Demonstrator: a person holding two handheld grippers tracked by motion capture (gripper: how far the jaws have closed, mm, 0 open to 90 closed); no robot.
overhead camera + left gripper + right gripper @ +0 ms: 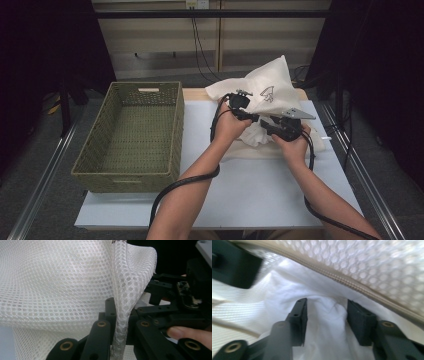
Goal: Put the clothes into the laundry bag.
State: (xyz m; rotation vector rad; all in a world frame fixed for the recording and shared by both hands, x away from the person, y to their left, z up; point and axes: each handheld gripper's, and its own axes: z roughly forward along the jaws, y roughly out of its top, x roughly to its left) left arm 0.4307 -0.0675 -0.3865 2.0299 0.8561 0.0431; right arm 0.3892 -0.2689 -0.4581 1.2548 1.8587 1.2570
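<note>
The left tool [119, 315] is clenched on a fold of the white mesh bag [62, 280]; its own view shows the netting squeezed into a narrow strip between the two black jaws, with the rest of the mesh billowing up and away to that tool's left and the other tool's black body just beside it on the right, a fingertip resting there. The right tool [327, 312] stands released, jaws apart, with white cloth [324, 325] bunched loosely in the gap and neither pad pressing on it; just above those jaws runs the bag's beige zipper edge [352, 285] under the mesh. The high view adds what the close views lack: both tools meet at the bag's near side, the left tool [248, 116] and right tool [272, 126] almost touching, the bag [272, 85] raised in a peak beyond them on the white tabletop [250, 185]. Well off to the left tool's side sits a green woven basket [90, 155].
</note>
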